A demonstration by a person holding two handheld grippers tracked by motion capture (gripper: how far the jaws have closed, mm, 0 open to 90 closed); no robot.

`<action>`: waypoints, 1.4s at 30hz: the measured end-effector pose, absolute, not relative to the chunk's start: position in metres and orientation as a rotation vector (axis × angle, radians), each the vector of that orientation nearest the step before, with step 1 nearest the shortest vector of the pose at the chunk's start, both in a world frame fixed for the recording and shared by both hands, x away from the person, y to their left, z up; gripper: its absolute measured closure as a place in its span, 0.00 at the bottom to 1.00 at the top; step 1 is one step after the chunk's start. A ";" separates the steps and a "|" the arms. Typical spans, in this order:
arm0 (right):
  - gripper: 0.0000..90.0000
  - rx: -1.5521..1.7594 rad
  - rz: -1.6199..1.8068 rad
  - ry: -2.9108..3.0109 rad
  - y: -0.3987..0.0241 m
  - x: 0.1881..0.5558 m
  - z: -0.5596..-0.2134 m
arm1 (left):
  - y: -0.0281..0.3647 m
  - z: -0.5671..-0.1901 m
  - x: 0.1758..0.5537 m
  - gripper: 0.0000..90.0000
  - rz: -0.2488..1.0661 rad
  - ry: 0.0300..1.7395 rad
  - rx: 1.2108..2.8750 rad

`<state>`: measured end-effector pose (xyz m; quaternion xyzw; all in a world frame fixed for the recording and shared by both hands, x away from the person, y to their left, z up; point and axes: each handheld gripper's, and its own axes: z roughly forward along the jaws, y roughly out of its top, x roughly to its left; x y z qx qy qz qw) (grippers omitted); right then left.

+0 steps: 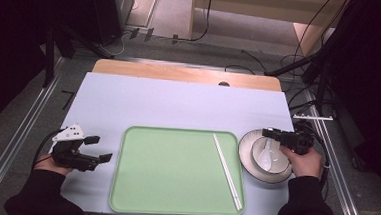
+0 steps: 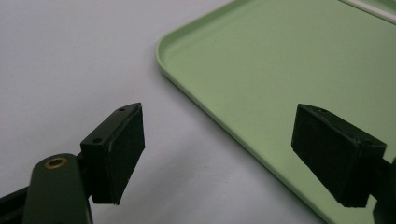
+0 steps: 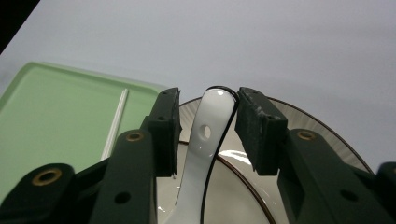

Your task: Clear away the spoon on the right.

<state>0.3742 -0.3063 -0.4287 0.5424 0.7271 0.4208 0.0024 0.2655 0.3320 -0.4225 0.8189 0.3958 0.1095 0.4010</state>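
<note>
I am in what looks like a lab or recording studio set up for staged work, not a home kitchen. My surface (image 1: pixel 179 102) is a small table under a plain pale sheet, its wooden edge bare along the far side. Metal rails (image 1: pixel 22 127) run along the grey floor (image 1: pixel 182 47) at the left and right of the frame. Black stands (image 1: pixel 326 70) and dark drapes fill the upper corners. Loose cables (image 1: pixel 204 18) trail across the floor at the top. A black cable (image 1: pixel 43 146) runs from the hand-held gripper (image 1: pixel 98 149) at lower left.
</note>
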 end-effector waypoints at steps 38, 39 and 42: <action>0.96 1.743 1.369 2.287 -0.304 0.362 -0.396 | 0.333 -0.423 0.267 0.19 0.274 0.993 2.074; 0.96 1.747 1.372 2.286 -0.304 0.362 -0.395 | 0.333 -0.422 0.267 0.19 0.275 0.994 2.077; 0.96 1.747 1.378 2.282 -0.304 0.361 -0.392 | 0.333 -0.422 0.267 0.19 0.273 0.993 2.077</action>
